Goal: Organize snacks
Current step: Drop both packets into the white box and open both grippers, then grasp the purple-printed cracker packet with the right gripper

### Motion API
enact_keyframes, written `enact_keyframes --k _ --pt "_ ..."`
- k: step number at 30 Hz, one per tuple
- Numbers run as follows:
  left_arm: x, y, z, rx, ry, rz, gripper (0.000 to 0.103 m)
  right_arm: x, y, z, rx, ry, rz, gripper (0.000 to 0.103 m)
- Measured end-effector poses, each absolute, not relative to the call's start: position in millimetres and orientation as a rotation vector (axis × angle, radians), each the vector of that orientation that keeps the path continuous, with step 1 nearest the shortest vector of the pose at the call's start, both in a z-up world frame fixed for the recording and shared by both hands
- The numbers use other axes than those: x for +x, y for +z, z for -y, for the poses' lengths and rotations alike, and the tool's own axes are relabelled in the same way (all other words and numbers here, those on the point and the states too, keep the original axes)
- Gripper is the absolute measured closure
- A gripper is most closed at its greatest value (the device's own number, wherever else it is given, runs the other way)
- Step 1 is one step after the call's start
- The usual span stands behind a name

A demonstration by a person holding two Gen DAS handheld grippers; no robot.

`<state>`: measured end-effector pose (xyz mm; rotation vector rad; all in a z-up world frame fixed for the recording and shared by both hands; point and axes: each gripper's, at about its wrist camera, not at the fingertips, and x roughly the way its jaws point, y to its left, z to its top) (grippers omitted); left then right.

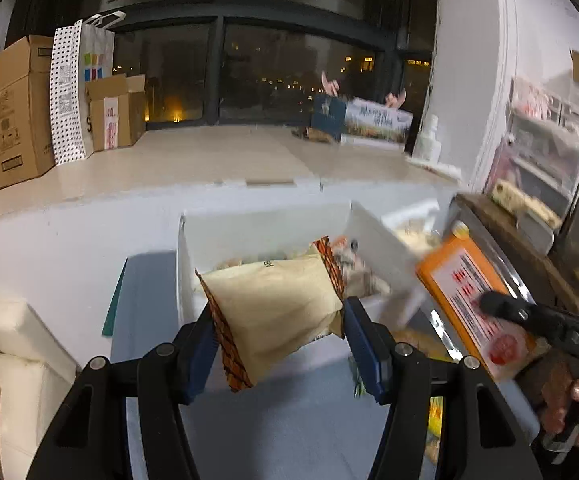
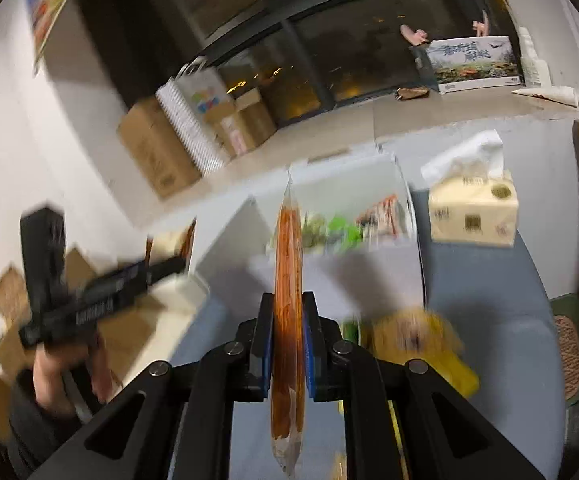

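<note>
My left gripper (image 1: 279, 320) is shut on a beige snack packet (image 1: 273, 304) with orange patterned ends, held up in front of an open white bin (image 1: 265, 224) that has several snacks in it. At the right of the left wrist view my right gripper (image 1: 501, 304) is shut on a flat orange packet (image 1: 469, 292) with a white label, tilted above the table. The right wrist view shows that orange packet (image 2: 288, 248) edge-on between the closed pads of the right gripper (image 2: 288, 312). Beyond it stands a white bin (image 2: 389, 176) with green and red snacks. The left gripper (image 2: 161, 264) is blurred at the left.
Yellow packets (image 2: 413, 340) lie on the blue tabletop (image 2: 489, 300) near the right gripper. A tissue box (image 2: 473, 212) stands at the right. Cardboard boxes (image 1: 17, 112) and a paper bag (image 1: 69, 92) line the window ledge. A wooden shelf (image 1: 529, 248) stands at the right.
</note>
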<state>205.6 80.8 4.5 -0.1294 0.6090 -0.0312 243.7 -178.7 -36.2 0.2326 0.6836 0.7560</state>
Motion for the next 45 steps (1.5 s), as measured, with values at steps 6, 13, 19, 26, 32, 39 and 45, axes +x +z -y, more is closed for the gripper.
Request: enact_keyframes --k 6,13,19,26,32,39,45 --pt "255 7 -88 -0.064 -0.003 -0.616 0.038 312 -12 150 0.267 0.688 -0.675 0.09" --pt "290 -4 -93 -0.041 0.051 -0.663 0.0 374 -12 125 0.299 0.666 -0.706 0.073" --pt "285 -18 -89 0.018 0.06 -0.694 0.0 381 -23 122 0.313 0.642 -0.722 0.0" --pt "258 -14 -92 -0.022 0.05 -0.661 0.0 361 -19 120 0.241 0.663 -0.691 0.0" --pt "193 -7 -76 -0.006 0.007 -0.625 0.0 318 -8 129 0.179 0.731 -0.696 0.0" --pt "115 -17 -62 -0.103 -0.059 -0.613 0.0 232 -15 166 0.096 0.792 -0.667 0.0" --pt "72 -33 -40 -0.093 -0.042 -0.598 0.0 167 -43 201 0.034 0.734 -0.663 0.0"
